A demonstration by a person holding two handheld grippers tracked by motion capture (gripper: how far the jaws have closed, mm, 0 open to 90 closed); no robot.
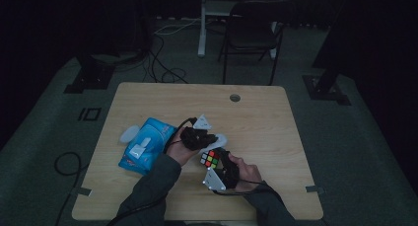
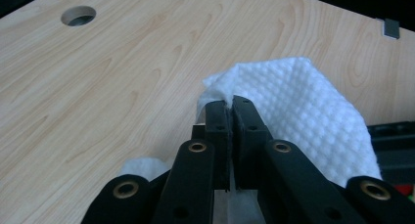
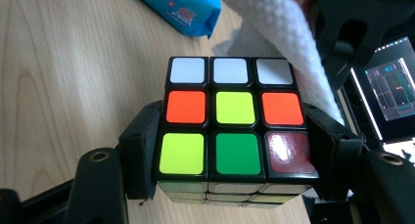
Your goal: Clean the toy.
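Near the table's [image 1: 148, 95] middle, the right gripper [image 3: 235, 150] clamps a Rubik's cube [image 3: 235, 121]; the left gripper [image 2: 230, 109] pinches a white wet wipe [image 2: 298, 106] tight.

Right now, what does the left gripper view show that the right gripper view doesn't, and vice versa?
Left gripper view: the left gripper shut on the wipe, and the table's cable hole. Right gripper view: the right gripper clamping the cube, the blue pack, a lit screen. Both: the wipe and the wooden table.

Left hand-held gripper [image 2: 229, 106] pinching white wipe [image 2: 303, 111], wooden table [image 2: 98, 87], round hole [image 2: 78, 15]
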